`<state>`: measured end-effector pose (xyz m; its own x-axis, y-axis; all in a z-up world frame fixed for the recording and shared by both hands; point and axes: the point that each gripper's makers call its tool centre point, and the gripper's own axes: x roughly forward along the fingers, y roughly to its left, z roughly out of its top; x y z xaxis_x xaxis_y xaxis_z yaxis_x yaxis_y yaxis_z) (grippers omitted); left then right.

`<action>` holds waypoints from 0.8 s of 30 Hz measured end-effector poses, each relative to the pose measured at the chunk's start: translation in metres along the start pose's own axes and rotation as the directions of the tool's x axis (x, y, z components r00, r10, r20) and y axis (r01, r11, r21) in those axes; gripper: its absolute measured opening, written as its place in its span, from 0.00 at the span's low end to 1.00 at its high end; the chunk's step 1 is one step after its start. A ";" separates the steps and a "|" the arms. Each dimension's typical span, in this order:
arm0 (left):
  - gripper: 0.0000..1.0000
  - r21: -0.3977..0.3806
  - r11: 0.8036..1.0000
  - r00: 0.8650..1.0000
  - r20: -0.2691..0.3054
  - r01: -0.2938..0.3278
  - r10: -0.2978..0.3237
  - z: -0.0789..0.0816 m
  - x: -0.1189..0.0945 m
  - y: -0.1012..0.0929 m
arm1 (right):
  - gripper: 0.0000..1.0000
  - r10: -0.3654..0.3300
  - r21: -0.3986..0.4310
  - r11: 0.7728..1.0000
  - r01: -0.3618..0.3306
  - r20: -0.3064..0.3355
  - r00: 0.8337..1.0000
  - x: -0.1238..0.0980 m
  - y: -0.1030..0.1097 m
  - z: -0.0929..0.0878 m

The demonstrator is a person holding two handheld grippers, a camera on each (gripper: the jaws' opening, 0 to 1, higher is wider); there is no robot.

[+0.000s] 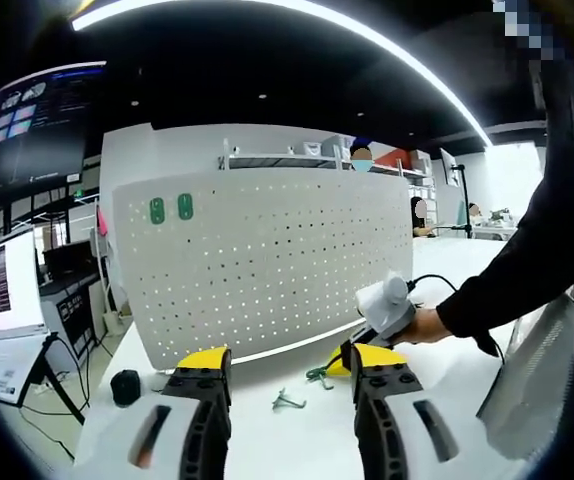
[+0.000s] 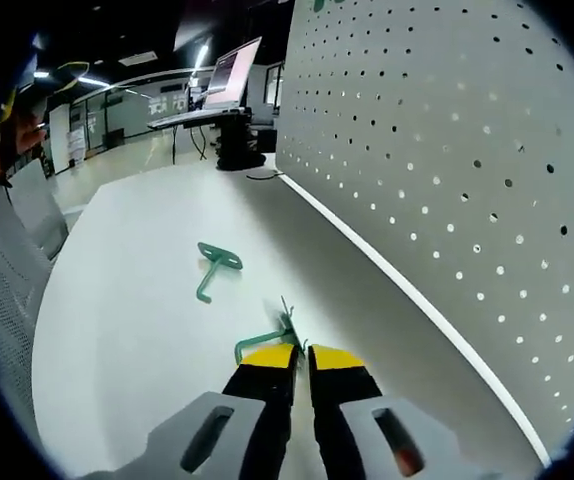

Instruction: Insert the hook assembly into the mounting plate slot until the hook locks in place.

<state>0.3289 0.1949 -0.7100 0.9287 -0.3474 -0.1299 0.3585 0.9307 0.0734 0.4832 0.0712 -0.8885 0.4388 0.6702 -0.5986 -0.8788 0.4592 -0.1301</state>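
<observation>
While your left gripper (image 1: 292, 372) hangs back over the white table (image 1: 267, 440) with its yellow-tipped jaws spread well apart and nothing between them, your right gripper (image 2: 301, 352) is down low at the table doing the actual work. In the right gripper view its jaws are pinched nearly together on a green hook (image 2: 272, 337), with the hook's stem sticking out to the left of the tips and a thin prong poking up just past them. So yeah, that one is clamped.

There's a second green hook (image 2: 213, 268) lying flat on the table a bit further out, clear of the jaws and well apart from the pegboard. You can see it in the left gripper view too, sitting between the two jaws' line of sight on the tabletop (image 1: 287, 401).

The white pegboard (image 1: 267, 260) stands upright along the far edge of the table; from the right gripper view it runs along the right side (image 2: 467, 180), close by but not touching the held hook. Two green pieces (image 1: 171, 209) are already mounted near its upper left corner.

From the left gripper view you can also catch your right gripper (image 1: 367, 345) near the base of the board, your hand (image 1: 425, 325) wrapped on its handle. A laptop (image 2: 229, 75) sits at the far end.
</observation>
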 end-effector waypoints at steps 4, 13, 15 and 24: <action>0.49 -0.011 1.000 1.000 0.002 -0.002 0.002 -0.001 0.000 0.003 | 0.02 0.001 -0.015 1.000 -0.001 -0.002 1.000 0.001 0.001 0.001; 0.48 -0.007 1.000 1.000 0.006 0.008 -0.008 0.000 -0.001 -0.001 | 0.01 -0.013 -0.031 0.999 0.013 -0.005 1.000 -0.012 0.000 0.002; 0.48 -0.003 1.000 1.000 0.007 0.013 -0.013 0.001 0.000 -0.003 | 0.01 -0.020 -0.030 0.999 0.019 -0.008 1.000 -0.016 -0.001 0.003; 0.48 0.006 0.999 0.999 0.011 0.036 -0.036 0.012 0.002 -0.021 | 0.01 -0.045 -0.031 0.999 0.045 0.004 0.999 -0.040 -0.001 0.015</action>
<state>0.3246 0.1729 -0.7001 0.9161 -0.3820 -0.1215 0.3922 0.9168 0.0747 0.4691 0.0529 -0.8526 0.4783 0.6515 -0.5888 -0.8637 0.4704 -0.1811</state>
